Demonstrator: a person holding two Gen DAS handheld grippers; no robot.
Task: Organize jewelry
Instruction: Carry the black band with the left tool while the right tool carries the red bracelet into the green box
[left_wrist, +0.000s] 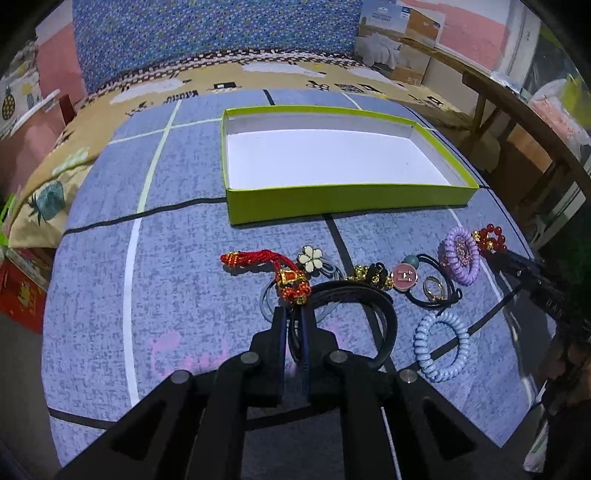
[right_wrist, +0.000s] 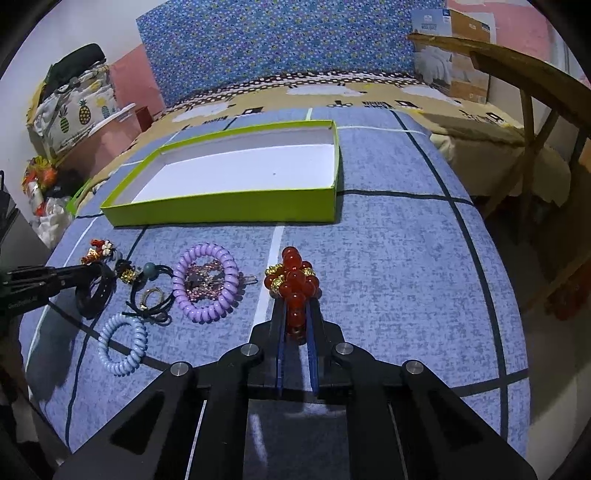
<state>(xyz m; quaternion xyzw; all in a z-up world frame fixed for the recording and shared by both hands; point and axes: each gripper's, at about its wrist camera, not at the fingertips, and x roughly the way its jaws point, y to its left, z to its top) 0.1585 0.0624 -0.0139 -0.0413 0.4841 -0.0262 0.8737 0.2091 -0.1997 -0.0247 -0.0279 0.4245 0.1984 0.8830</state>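
My right claw (right_wrist: 295, 325) is clamped on the red bead bracelet (right_wrist: 295, 284), its long axis running straight ahead toward the green box (right_wrist: 229, 208); my left claw (left_wrist: 293, 314) pinches the black band (left_wrist: 354, 299).

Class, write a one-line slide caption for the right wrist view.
Right gripper shut on a red bead bracelet, empty green box beyond, hair ties left on the blue cloth.

The pink hair clip (right_wrist: 207, 282) lies half hidden inside the purple coil (right_wrist: 205, 282).
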